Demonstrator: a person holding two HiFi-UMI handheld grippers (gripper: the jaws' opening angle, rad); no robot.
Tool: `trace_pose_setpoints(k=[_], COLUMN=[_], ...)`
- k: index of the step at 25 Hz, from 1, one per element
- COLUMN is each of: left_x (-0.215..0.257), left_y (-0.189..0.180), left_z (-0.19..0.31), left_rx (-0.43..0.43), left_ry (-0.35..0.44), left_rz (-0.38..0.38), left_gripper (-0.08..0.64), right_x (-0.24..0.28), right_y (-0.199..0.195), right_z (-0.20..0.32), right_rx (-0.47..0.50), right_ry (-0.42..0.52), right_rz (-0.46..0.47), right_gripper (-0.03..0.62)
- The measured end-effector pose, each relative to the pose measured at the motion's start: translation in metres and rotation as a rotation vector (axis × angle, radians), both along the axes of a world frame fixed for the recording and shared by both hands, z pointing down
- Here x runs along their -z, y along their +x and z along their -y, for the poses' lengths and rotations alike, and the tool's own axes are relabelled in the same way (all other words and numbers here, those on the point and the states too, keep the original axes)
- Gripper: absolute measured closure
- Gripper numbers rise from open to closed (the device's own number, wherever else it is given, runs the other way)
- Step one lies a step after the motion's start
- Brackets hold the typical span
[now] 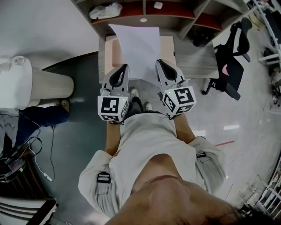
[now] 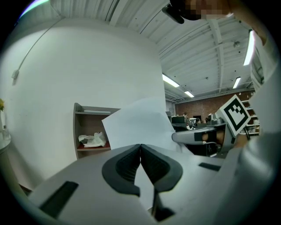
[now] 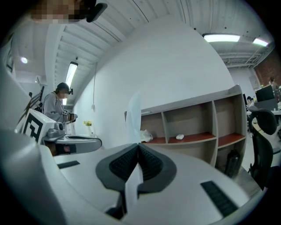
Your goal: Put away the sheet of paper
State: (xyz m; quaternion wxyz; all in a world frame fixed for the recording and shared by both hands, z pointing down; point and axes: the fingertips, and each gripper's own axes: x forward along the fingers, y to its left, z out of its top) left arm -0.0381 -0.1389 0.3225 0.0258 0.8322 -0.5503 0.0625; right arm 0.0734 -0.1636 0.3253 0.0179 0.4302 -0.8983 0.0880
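Note:
A white sheet of paper hangs in the air between both grippers, above a small wooden table. My left gripper is shut on the sheet's near left edge. My right gripper is shut on its near right edge. In the left gripper view the sheet rises from the closed left gripper jaws, with the right gripper beside it. The right gripper view shows the sheet edge-on, pinched in the closed right gripper jaws.
A wooden shelf unit stands behind the table, holding a crumpled white bag and a small white object. A black office chair stands to the right. A white cylinder is at the left. Cables lie on the floor.

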Motion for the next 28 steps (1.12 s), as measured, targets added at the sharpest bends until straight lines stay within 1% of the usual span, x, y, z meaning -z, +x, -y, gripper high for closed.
trace_pose_setpoints(k=[14,23,28], left_x=[0.009,0.0,-0.013], left_y=[-0.014,-0.028,-0.037], left_z=[0.062,0.096,0.11], left_rx=[-0.078,-0.109,-0.129], left_ry=[0.024,0.003,-0.025], left_rz=[-0.006,-0.03,-0.044], left_gripper=[0.538,0.538,0.538], right_x=[0.008,0.0,-0.009], right_y=[-0.021,-0.036,-0.046], right_z=[0.052,0.083,0.094], right_rx=[-0.052,-0.078,-0.095], right_ry=[0.019,-0.002,-0.022], right_rz=[-0.009,-0.037,-0.058], right_gripper=[0.572,0.572,0.572])
